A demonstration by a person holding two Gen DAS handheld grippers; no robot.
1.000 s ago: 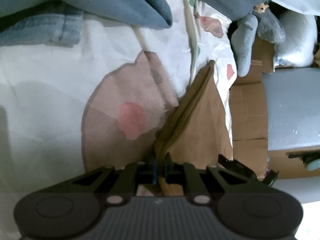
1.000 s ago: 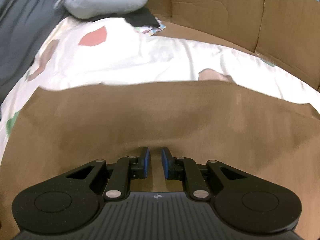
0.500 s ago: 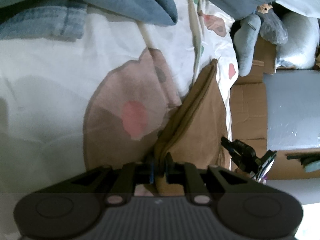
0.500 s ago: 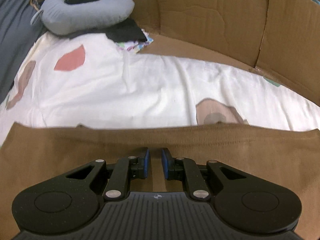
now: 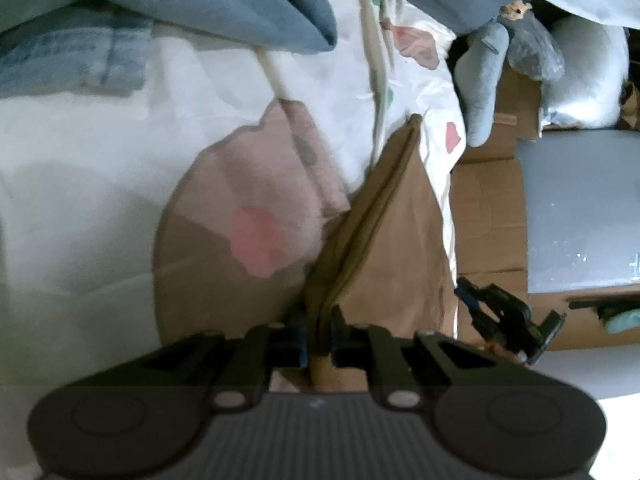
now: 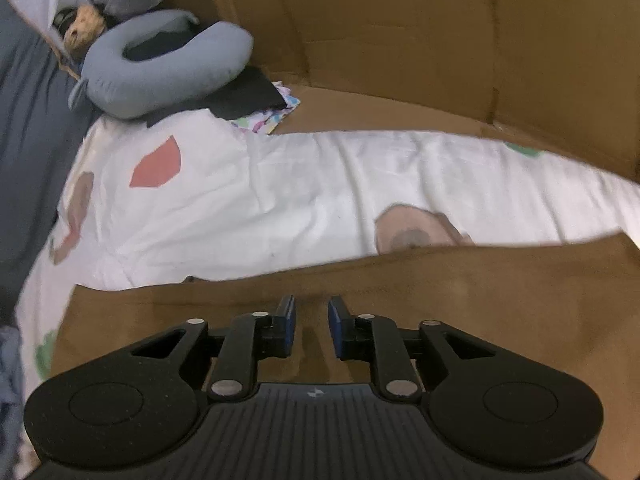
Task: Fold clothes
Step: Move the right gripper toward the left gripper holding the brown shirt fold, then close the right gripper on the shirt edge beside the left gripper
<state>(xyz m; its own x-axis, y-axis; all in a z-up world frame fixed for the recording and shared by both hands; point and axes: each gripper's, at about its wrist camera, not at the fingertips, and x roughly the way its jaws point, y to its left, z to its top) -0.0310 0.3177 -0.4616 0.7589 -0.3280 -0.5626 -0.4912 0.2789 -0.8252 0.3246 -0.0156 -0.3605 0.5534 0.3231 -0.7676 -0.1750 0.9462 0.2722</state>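
Note:
A brown garment point(image 5: 384, 240) lies folded on a white patterned bedsheet point(image 5: 100, 168). My left gripper point(image 5: 319, 336) is shut on the garment's near corner, with the cloth bunched between the pads. In the right wrist view the same brown garment point(image 6: 440, 304) spreads flat under my right gripper point(image 6: 311, 320), whose jaws stand slightly apart with nothing between the blue pads. The right gripper also shows in the left wrist view point(image 5: 504, 316), just off the garment's right edge.
A grey neck pillow point(image 6: 160, 68) and dark cloth lie at the bed's far end. Cardboard walls point(image 6: 440, 40) border the bed. Blue and grey clothes point(image 5: 200, 4) are piled at the top of the left wrist view. A grey box point(image 5: 580, 208) stands beside the bed.
The right gripper has pulled back toward the garment's near edge, so more white sheet shows beyond it. The left gripper keeps its hold and has barely moved.

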